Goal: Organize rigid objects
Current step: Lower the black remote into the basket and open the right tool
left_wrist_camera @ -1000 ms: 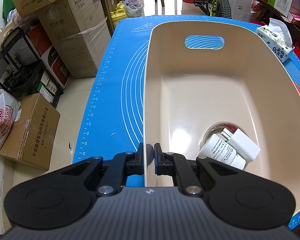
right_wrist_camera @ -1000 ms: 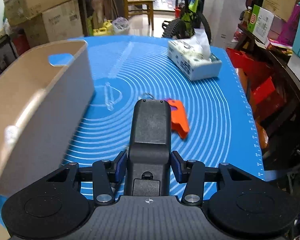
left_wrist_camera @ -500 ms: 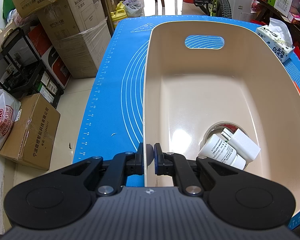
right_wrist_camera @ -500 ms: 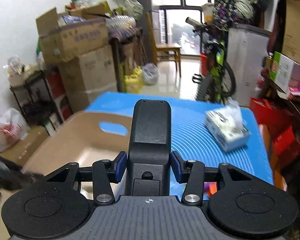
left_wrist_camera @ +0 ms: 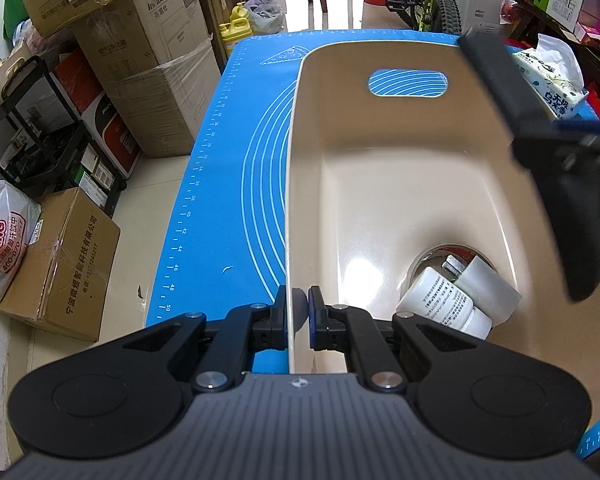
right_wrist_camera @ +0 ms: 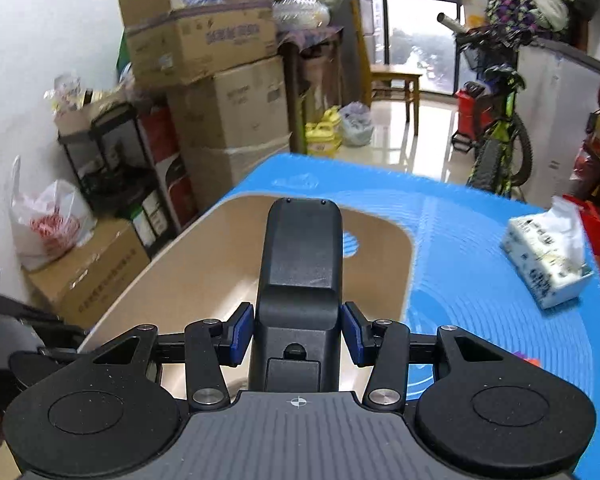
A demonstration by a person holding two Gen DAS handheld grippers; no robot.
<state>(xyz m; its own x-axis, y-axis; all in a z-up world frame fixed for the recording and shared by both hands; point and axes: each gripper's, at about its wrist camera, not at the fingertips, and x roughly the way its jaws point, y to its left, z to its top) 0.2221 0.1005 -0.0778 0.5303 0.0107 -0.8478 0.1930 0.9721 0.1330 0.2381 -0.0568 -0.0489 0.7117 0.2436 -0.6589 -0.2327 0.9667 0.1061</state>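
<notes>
A beige plastic bin (left_wrist_camera: 412,168) stands on the blue mat (left_wrist_camera: 236,184). My left gripper (left_wrist_camera: 298,312) is shut on the bin's near left rim. Inside lie a white bottle (left_wrist_camera: 444,304) and a white block (left_wrist_camera: 490,288) at the near right. My right gripper (right_wrist_camera: 298,330) is shut on a black remote control (right_wrist_camera: 300,276) and holds it in the air over the bin (right_wrist_camera: 204,280). In the left wrist view the remote (left_wrist_camera: 496,76) and the right gripper enter above the bin's right side.
A tissue box (right_wrist_camera: 544,264) lies on the mat right of the bin, also in the left wrist view (left_wrist_camera: 552,80). An orange object (right_wrist_camera: 530,360) lies on the mat by the right gripper. Cardboard boxes (left_wrist_camera: 152,72) and a rack stand on the floor to the left.
My right gripper has lifted the remote off the mat and carried it left, over the bin; it now shows in the left wrist view. My left gripper has kept still on the rim.
</notes>
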